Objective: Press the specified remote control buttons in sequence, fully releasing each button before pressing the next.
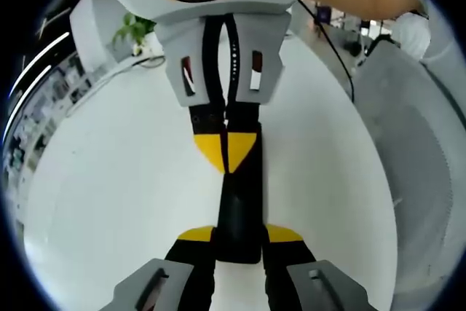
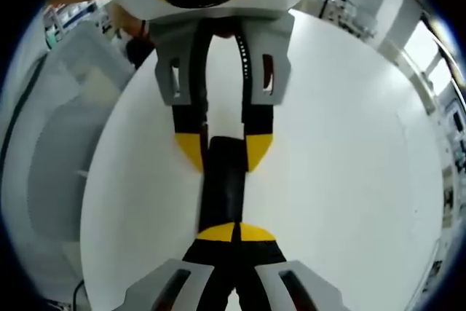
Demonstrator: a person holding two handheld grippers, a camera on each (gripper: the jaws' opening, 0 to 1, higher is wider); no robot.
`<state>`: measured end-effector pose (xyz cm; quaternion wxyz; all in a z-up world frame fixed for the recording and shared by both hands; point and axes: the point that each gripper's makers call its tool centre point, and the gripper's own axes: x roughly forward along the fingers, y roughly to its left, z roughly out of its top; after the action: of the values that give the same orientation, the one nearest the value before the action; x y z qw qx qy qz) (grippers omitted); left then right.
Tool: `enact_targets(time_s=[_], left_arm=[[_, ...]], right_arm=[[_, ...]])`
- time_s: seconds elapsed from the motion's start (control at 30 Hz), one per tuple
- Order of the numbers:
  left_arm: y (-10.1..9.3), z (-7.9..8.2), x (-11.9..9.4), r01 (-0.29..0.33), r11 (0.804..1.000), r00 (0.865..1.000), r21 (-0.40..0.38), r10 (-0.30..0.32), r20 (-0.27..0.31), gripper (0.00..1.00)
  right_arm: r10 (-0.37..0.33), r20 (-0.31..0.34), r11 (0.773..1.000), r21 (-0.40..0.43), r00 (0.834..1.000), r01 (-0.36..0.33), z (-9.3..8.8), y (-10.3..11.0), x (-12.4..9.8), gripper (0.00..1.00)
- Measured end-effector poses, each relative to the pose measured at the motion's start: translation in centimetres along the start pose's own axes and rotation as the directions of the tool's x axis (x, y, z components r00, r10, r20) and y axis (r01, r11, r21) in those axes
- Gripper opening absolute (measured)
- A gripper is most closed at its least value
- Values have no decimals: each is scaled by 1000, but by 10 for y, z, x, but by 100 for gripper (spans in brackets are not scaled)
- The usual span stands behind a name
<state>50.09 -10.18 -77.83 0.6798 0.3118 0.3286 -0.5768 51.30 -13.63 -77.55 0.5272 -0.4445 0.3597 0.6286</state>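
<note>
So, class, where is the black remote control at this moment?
The remote control lies over the white table, centred in both views, one end clamped in the left tongs, the right tongs pressing its far end.

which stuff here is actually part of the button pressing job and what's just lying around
Part of the job:
- black remote control, lying on the white table
- left gripper, fingers on either side of the remote's near end
- right gripper, fingers together, tips on the remote

Just lying about:
- potted plant
- black cable
- grey bin beside the table

bright, even light | soft shadows on white table [image 1: 109,180] | strong fisheye bending | edges blurred
</note>
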Motion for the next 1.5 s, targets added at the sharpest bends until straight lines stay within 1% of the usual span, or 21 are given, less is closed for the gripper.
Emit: enact_targets(time_s=[0.2,0.6,0.7,0.83,0.97,1.03,1.5], left_arm=[[0,0,0,4,1000,1000,-1,-4,6,24],[-1,0,0,6,1000,1000,-2,-6,0,24],[-1,0,0,6,1000,1000,-3,-6,-1,24],[-1,0,1,2,1000,1000,-1,-2,-5,24],[-1,1,1,1,1000,1000,-3,-1,-6,24],[-1,1,1,1,1000,1000,-4,-1,-7,24],[-1,1,0,3,1000,1000,0,-3,-8,24]], right_arm=[[-14,11,1000,0,1000,14,0,0,0,0],[-31,42,999,13,999,31,1,0,-1,0],[-50,58,999,26,997,48,0,0,-3,0],[-66,73,997,37,995,63,-1,2,-9,0],[-99,101,994,52,990,94,2,-1,-20,0],[-104,111,993,60,988,98,3,-1,-24,0],[-140,132,989,58,981,133,9,1,-39,0]])
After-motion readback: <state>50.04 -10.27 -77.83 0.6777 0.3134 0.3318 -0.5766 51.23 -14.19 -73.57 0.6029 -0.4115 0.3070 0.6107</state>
